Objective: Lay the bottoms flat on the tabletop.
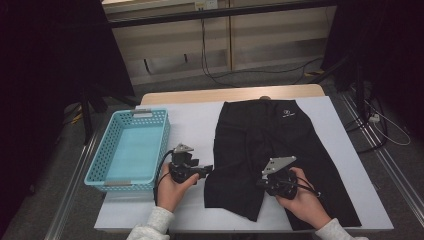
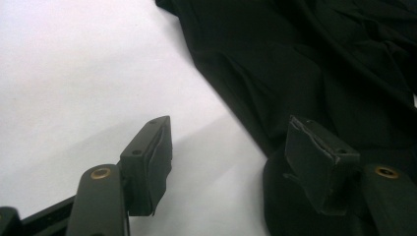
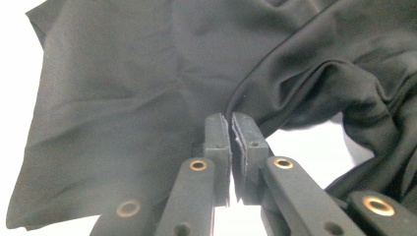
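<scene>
Nearest the bottom edge of the high view, the person's two sleeves are coming in, each hand carrying a gripper over the white sheet covering the desk [image 1: 200,125]. The right gripper [image 1: 272,181] is sitting low over the black shorts [image 1: 270,140], at the inner edge of the leg nearer that hand; in the right gripper view its jaws are pressing together, and a fold of the black cloth is running down between their tips, so they are pinching the fabric, which is bunching up just beyond them with a patch of white showing beneath. The left gripper [image 1: 206,171] is hovering just beside the outer edge of the other leg, pointing toward it; in the left gripper view its jaws are standing spread, one over bare white sheet and the other over the cloth's edge, gripping nothing. The shorts are lying flat across the middle and right of the desk, waistband at the far side. Left of the left gripper, a light blue basket [image 1: 106,167] is standing near the desk's edge.
</scene>
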`<state>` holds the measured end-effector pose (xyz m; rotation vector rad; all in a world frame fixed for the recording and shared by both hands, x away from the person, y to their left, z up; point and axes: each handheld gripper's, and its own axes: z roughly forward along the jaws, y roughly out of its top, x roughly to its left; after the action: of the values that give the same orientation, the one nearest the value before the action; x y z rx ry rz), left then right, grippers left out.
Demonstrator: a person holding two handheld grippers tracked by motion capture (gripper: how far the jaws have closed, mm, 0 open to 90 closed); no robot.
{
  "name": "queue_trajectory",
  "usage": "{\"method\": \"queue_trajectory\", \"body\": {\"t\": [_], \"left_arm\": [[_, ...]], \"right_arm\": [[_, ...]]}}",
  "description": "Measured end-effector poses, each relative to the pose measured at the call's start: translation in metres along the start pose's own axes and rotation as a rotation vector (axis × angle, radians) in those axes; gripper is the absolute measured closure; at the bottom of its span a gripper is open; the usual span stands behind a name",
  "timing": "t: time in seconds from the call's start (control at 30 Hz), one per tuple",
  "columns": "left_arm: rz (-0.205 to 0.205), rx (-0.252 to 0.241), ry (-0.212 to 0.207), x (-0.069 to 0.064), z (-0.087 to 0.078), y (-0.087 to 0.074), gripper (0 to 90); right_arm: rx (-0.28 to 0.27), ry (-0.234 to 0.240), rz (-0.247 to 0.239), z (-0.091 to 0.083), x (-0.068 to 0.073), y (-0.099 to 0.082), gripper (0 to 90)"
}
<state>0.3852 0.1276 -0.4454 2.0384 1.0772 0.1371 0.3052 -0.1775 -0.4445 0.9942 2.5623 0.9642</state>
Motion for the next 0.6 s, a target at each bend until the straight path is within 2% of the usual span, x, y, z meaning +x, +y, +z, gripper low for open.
{"method": "queue_trajectory", "body": {"t": [0.13, 0.2, 0.4, 0.43, 0.5, 0.57, 0.6], "left_arm": [[0.014, 0.002, 0.018, 0.000, 0.002, 0.000, 31.5], [0.012, 0.006, 0.023, 0.000, 0.003, 0.000, 27.8], [0.012, 0.007, 0.022, -0.001, 0.004, 0.001, 19.5], [0.012, 0.002, 0.023, -0.001, 0.005, 0.001, 19.3], [0.018, -0.002, 0.025, 0.000, 0.005, 0.001, 19.4], [0.017, -0.007, 0.017, 0.001, 0.004, 0.002, 20.7], [0.018, -0.014, 0.017, 0.001, 0.004, 0.002, 21.8]], "right_arm": [[-0.083, -0.009, -0.001, -0.003, 0.004, 0.005, 72.7], [-0.103, -0.020, -0.005, 0.000, 0.007, 0.009, 64.5], [-0.137, 0.080, -0.044, 0.019, 0.024, 0.025, 60.2], [-0.143, 0.099, -0.036, 0.022, 0.027, 0.027, 60.3], [-0.134, 0.118, -0.063, 0.029, 0.033, 0.031, 60.1], [-0.105, 0.118, -0.088, 0.035, 0.039, 0.031, 60.0], [-0.085, 0.135, -0.102, 0.038, 0.040, 0.030, 60.2]]}}
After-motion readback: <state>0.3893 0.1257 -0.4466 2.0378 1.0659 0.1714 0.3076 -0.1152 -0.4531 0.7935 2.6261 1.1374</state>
